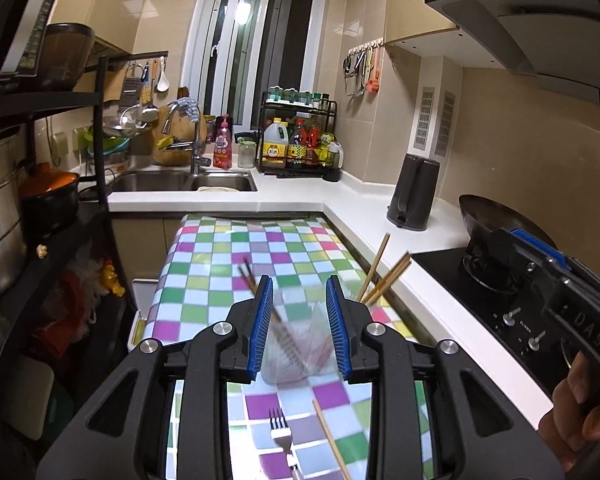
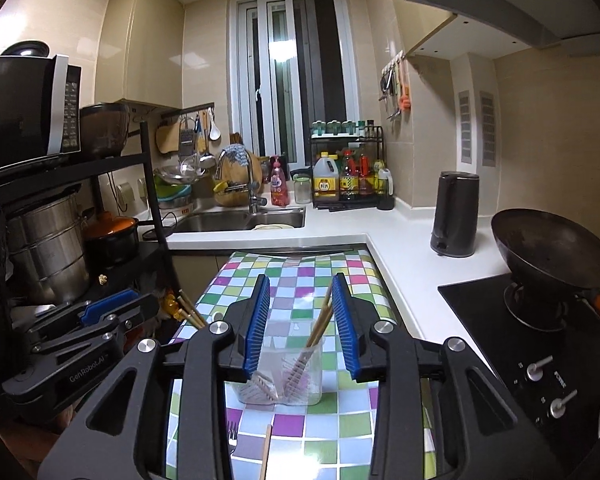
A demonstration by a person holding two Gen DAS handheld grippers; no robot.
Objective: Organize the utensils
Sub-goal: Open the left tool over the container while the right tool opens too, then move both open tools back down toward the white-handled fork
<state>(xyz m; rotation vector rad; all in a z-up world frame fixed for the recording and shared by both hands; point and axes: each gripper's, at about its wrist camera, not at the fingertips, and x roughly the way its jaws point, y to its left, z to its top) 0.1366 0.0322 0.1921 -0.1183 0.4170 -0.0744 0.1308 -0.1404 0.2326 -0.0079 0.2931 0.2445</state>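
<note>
So utensil sorting is maybe halfway, I'd guess. The clear plastic cup (image 2: pixel 279 368) sits on the checkered tablecloth (image 2: pixel 300 276) right ahead of both my grippers, and it already has chopsticks (image 2: pixel 320 322) in it, leaning toward 1 o'clock, with their ribbed tips down at the bottom. There's another pair of chopsticks (image 1: pixel 249 276) in the left wrist view, sticking out at about 11 o'clock past my left fingers. It's blurry there, so I can't say how many sticks are in the cup altogether.

Still left: a fork (image 1: pixel 282 436) and one loose chopstick (image 1: pixel 332 440) lying flat on the cloth at 6 o'clock, just in front of the cup, nearer to me.

My left gripper (image 1: pixel 299 320) has its jaws parted a modest amount, nothing between the pads, just the cup beyond them. My right gripper (image 2: pixel 300 324) is the same: partly open, empty, cup showing through the gap.

Around: kettle (image 2: pixel 454 214) at 2 o'clock on the white counter (image 2: pixel 400 256), wok (image 2: pixel 552 252) on the stove at 3 o'clock, sink (image 2: pixel 240 220) at 11, oil bottles on a rack at 12. Nothing really blocks the fork. The only nuisance I can see is the leaning chopsticks crowding the cup's mouth, and the cup looks light enough to tip.
</note>
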